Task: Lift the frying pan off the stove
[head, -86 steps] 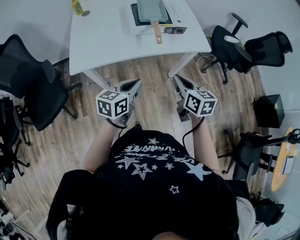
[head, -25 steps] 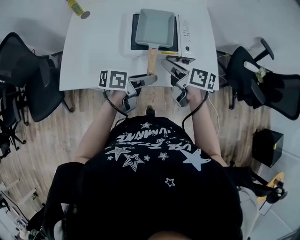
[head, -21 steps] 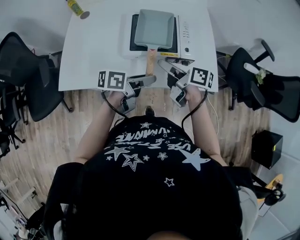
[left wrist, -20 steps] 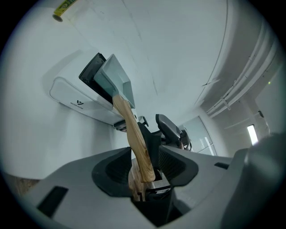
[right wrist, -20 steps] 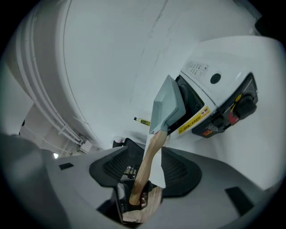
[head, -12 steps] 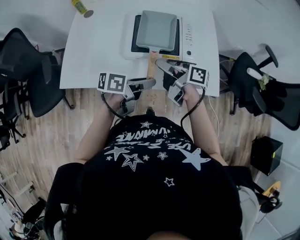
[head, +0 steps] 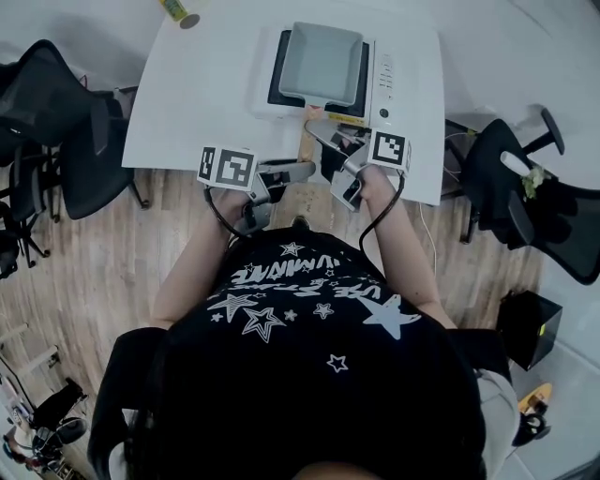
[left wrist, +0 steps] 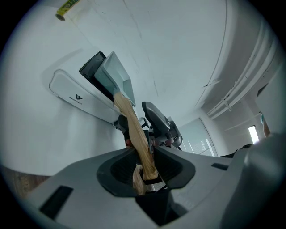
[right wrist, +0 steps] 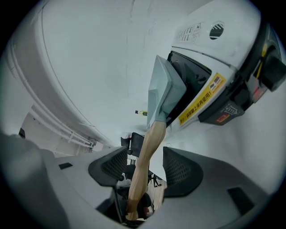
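A grey rectangular frying pan [head: 322,64] sits on the black top of a white stove [head: 382,75]. Its wooden handle [head: 307,150] points toward me over the table edge. My left gripper [head: 291,171] is at the handle's near end; in the left gripper view the handle [left wrist: 132,127] runs between its jaws, which have just been closing and now press on it. My right gripper [head: 319,139] straddles the handle [right wrist: 149,143] farther up. Its jaws have just been opening, with gaps on both sides of the wood.
The stove stands on a white table [head: 197,94], with its control panel on the right. A yellow bottle [head: 178,11] stands at the far left corner. Black office chairs flank the table, one on the left [head: 66,103] and one on the right [head: 525,197].
My right gripper has moved left and down onto the handle, rolled, and spread its jaws. The left gripper stayed at the handle's end and closed on it.
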Action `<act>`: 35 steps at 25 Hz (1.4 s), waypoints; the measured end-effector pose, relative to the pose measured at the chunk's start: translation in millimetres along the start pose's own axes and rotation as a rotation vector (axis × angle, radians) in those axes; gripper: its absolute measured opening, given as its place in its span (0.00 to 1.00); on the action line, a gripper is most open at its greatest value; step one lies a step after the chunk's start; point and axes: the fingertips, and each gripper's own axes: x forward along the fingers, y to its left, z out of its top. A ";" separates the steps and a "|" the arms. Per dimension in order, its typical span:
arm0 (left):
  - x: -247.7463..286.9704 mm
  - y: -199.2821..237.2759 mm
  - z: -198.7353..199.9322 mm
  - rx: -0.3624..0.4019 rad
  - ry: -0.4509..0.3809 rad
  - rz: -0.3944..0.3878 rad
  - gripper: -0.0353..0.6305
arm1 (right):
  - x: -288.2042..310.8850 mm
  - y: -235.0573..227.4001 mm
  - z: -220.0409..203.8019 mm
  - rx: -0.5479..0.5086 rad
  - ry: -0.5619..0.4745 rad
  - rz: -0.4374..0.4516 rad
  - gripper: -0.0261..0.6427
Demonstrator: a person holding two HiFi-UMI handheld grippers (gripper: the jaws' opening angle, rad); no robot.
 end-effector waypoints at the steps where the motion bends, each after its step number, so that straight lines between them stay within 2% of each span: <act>1: 0.0 0.4 0.4 -0.003 -0.003 -0.001 0.25 | 2.3 -0.4 -0.1 0.002 0.007 0.001 0.38; 7: 0.3 1.5 0.0 -0.013 -0.011 0.009 0.25 | 10.7 -3.6 2.6 -0.012 0.010 0.016 0.37; 10: 2.0 0.3 -0.7 -0.016 -0.014 0.014 0.25 | 11.5 -7.0 4.8 -0.020 -0.001 0.020 0.30; 17: 1.4 1.7 -0.6 -0.014 -0.021 0.023 0.25 | 14.7 -7.8 4.9 0.002 -0.024 0.062 0.27; 21: 3.2 -0.5 -3.4 0.002 -0.021 0.020 0.25 | 11.4 -6.8 2.7 0.030 -0.047 0.096 0.25; 30: -6.1 -6.7 -16.6 0.023 -0.026 -0.014 0.25 | 10.7 1.8 -12.9 0.009 -0.071 0.110 0.24; 35: -20.6 -19.9 -19.7 0.075 -0.025 -0.033 0.25 | 7.7 18.2 -20.2 0.004 -0.107 0.130 0.24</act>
